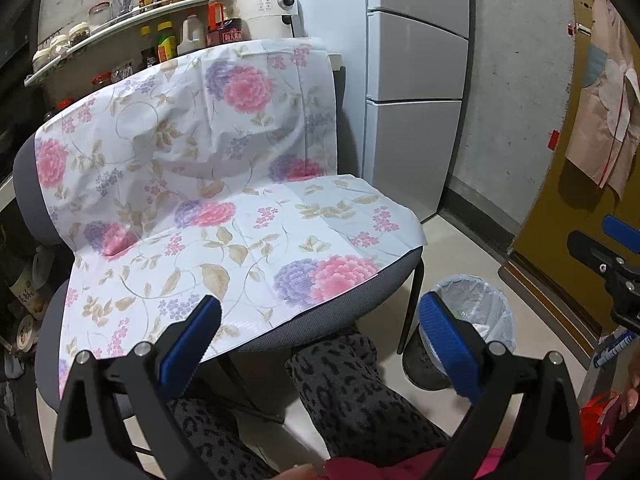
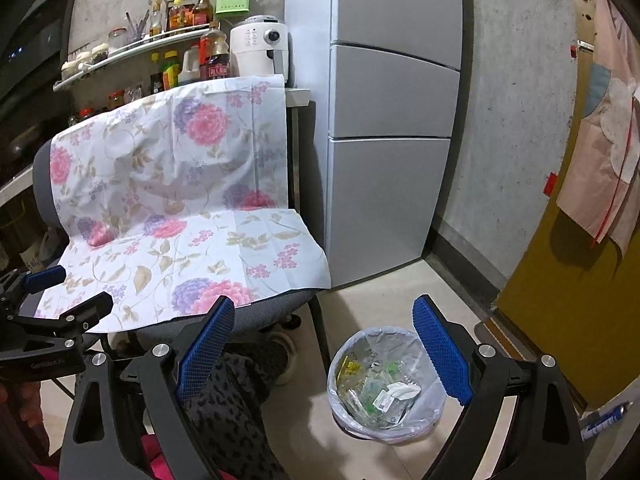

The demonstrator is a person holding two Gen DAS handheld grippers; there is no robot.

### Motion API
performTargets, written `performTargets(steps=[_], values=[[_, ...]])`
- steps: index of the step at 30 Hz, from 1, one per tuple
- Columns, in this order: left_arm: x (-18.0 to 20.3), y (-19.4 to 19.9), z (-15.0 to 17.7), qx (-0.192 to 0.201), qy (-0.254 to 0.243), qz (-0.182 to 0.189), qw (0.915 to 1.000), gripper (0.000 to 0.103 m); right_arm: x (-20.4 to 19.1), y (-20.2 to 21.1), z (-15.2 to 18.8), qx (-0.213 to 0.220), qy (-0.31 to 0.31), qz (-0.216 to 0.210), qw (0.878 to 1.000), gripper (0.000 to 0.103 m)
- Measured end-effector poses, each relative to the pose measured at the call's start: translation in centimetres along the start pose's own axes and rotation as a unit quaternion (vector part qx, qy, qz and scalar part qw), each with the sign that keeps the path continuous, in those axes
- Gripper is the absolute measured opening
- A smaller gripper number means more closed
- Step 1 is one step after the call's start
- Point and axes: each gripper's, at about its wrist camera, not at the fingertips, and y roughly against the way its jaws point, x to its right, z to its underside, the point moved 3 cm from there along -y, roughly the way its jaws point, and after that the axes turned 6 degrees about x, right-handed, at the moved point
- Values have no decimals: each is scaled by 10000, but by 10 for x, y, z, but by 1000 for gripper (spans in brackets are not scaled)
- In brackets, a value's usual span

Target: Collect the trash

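Observation:
A small waste bin (image 2: pixel 386 384) lined with a clear bag stands on the floor and holds several wrappers and scraps. In the left wrist view the same bin (image 1: pixel 476 312) shows partly behind a blue pad. My right gripper (image 2: pixel 324 352) hangs above the bin, open, with nothing between its fingers. My left gripper (image 1: pixel 320 332) is open and empty too, held over the front edge of a chair (image 1: pixel 328 320) draped with a flowered cloth (image 1: pixel 224 200). No trash lies on the cloth.
A grey fridge (image 2: pixel 392 120) stands behind the bin, a yellow door (image 2: pixel 568 280) to the right. A shelf (image 1: pixel 120 20) of bottles and jars and a white appliance (image 2: pixel 260 46) sit behind the chair. The person's patterned trouser legs (image 1: pixel 348 392) reach under the chair.

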Motion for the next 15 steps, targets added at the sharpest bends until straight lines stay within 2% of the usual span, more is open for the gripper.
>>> performTargets(steps=[15], values=[[2, 1, -1, 10, 3, 19, 10000, 96, 5, 1, 1, 26, -150, 52, 9999, 90]])
